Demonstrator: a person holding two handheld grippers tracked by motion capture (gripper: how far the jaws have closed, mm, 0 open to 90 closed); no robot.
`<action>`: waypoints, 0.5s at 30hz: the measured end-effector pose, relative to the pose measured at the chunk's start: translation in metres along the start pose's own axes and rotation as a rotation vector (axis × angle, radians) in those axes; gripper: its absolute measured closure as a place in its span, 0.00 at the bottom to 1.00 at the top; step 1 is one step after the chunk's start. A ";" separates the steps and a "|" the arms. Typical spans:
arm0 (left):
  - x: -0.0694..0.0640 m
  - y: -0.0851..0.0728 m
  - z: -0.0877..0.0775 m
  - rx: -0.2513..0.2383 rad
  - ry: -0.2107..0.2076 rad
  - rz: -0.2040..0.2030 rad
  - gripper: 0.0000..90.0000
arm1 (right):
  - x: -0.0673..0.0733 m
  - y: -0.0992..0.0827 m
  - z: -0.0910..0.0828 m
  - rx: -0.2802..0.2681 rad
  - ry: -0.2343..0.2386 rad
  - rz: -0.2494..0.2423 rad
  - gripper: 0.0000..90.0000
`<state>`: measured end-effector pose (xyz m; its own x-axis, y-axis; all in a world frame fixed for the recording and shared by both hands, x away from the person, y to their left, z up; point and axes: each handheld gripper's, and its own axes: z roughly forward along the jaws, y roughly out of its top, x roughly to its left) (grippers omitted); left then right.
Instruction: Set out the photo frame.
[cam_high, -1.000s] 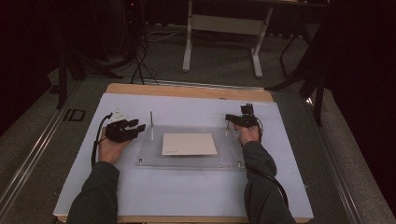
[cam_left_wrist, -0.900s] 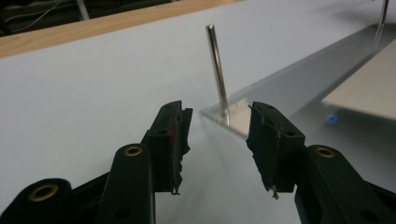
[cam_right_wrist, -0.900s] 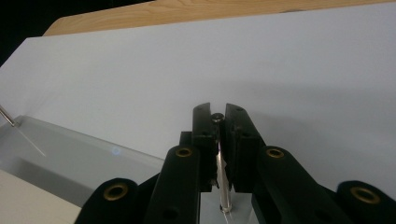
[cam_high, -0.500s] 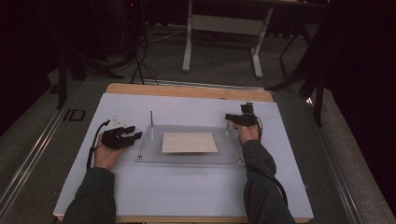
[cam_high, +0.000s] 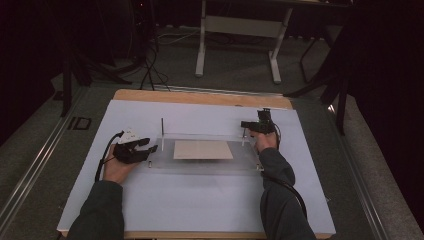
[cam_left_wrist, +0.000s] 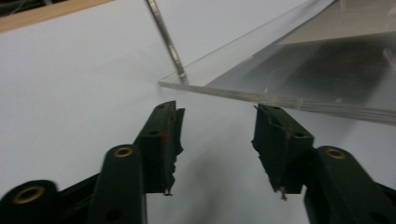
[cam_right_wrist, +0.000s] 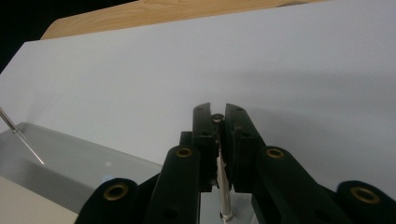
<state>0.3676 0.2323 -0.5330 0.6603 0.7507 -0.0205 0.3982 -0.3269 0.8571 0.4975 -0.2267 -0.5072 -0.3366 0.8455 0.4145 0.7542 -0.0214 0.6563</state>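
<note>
Left gripper (cam_high: 150, 150) is drifting back toward the near left corner of the clear plate (cam_high: 205, 165), off the far left rod (cam_high: 162, 127); its jaws have just been opening, nothing between them. That rod seems released. Right gripper (cam_high: 243, 123) is sitting clamped on the far right rod (cam_right_wrist: 224, 196), apparently steadying it.

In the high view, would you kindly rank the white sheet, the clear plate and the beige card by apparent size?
1. white sheet
2. clear plate, lying on the sheet
3. beige card, within the plate's outline
</note>
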 end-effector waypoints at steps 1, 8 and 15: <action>-0.001 0.001 0.000 0.001 0.002 0.009 0.51 | 0.000 0.001 0.000 0.003 0.000 0.002 0.93; -0.016 0.014 -0.004 -0.041 0.004 0.084 0.44 | -0.001 0.002 0.002 0.010 0.001 0.008 0.93; -0.023 0.020 -0.002 -0.055 -0.004 0.127 0.45 | -0.003 0.004 0.003 0.019 0.010 0.011 0.93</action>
<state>0.3585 0.2095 -0.5144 0.7061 0.7026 0.0882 0.2754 -0.3873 0.8799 0.5031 -0.2275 -0.5079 -0.3339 0.8401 0.4274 0.7682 -0.0202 0.6398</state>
